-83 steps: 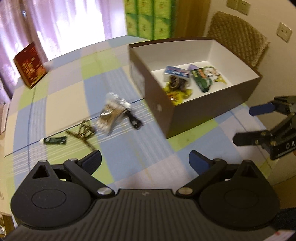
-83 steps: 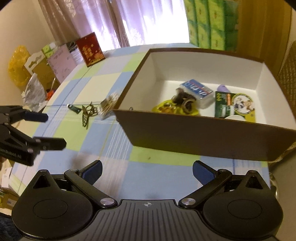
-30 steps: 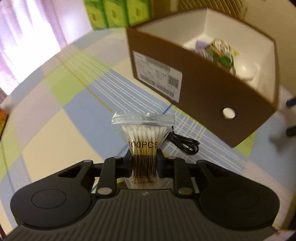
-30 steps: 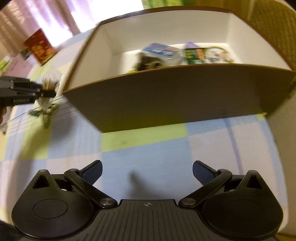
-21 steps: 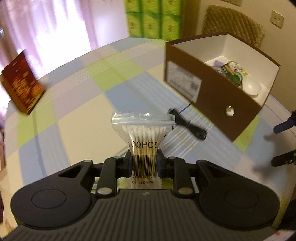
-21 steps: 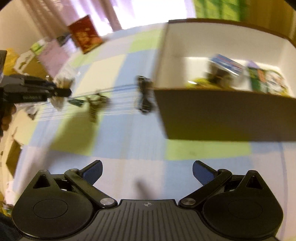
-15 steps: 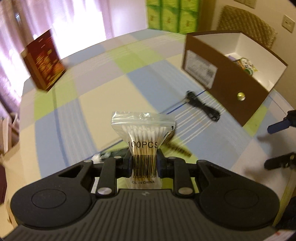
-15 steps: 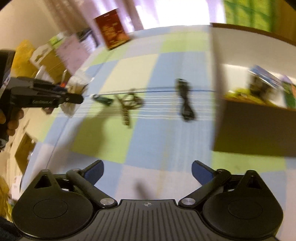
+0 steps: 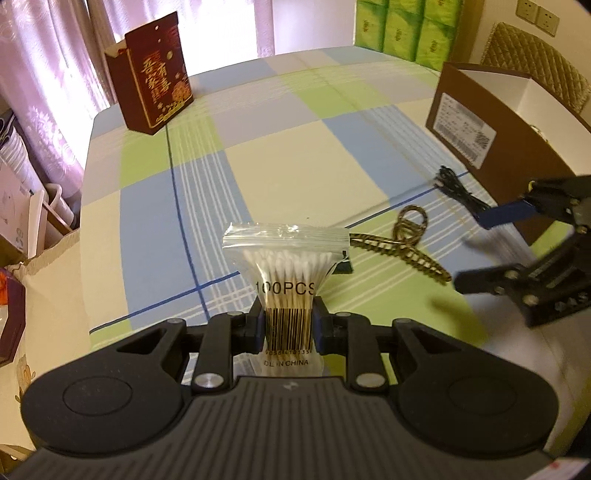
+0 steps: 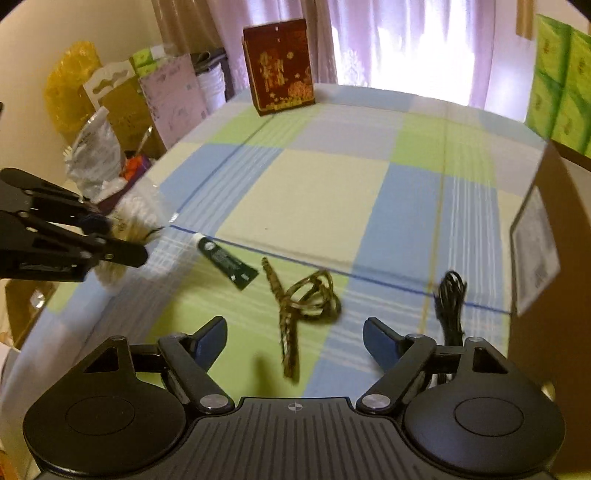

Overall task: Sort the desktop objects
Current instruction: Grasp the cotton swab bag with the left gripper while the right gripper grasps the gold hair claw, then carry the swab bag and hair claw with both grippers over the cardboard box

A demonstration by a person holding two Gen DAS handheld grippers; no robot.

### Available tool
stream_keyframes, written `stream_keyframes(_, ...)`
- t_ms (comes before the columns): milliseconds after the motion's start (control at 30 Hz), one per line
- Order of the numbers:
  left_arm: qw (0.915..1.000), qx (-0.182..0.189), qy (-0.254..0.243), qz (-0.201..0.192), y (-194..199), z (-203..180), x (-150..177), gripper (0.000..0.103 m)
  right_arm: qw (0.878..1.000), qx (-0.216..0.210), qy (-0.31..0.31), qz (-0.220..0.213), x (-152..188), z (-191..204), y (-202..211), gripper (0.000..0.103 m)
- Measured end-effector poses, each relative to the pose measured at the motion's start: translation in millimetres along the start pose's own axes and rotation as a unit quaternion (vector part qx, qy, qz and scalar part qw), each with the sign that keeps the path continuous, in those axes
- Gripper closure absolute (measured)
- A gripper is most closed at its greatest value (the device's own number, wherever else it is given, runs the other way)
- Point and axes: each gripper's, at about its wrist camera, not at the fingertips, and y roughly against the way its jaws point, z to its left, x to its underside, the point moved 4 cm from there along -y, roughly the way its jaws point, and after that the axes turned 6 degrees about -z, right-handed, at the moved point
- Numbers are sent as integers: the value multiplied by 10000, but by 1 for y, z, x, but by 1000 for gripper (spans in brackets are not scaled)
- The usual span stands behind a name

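Observation:
My left gripper (image 9: 288,325) is shut on a clear bag of cotton swabs (image 9: 286,269) marked 100PCS and holds it above the checked tablecloth; it also shows at the left of the right wrist view (image 10: 110,240). My right gripper (image 10: 294,338) is open and empty, just above a gold hair claw (image 10: 299,299), which also shows in the left wrist view (image 9: 402,245). A small dark green tube (image 10: 227,264) lies left of the claw. A coiled black cable (image 10: 450,295) lies right of it, near the brown box (image 9: 498,122).
A dark red gift box (image 9: 153,74) stands at the table's far side. Green cartons (image 9: 402,26) are stacked behind the table. Bags and boxes (image 10: 110,122) crowd the floor beyond the table's left edge. A woven chair (image 9: 535,62) stands behind the brown box.
My left gripper closed on the swab bag, lifted it and carried it away from the brown box. My right gripper swung left from the box to above the hair claw.

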Motion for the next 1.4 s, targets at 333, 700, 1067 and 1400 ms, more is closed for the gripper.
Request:
stream_keyframes(333,9999,-98,135,46,-24,19,-15,83,9982,156,512,264,-7,3,-43,58)
stream_keyframes(700,9999,16,131,31,-23,5,-17,83,9990,104,419,94,-2,5,-12,67)
stream_keyframes(1067,9997,129,-19,-208,3,-27,-21,83,9991,-244,-346,-63,20,-9,77,67)
stream_keyframes(1400,9968,427,-464,-499,25,-99,-42,83,9933,146,-946,-647,31,-65,166,67)
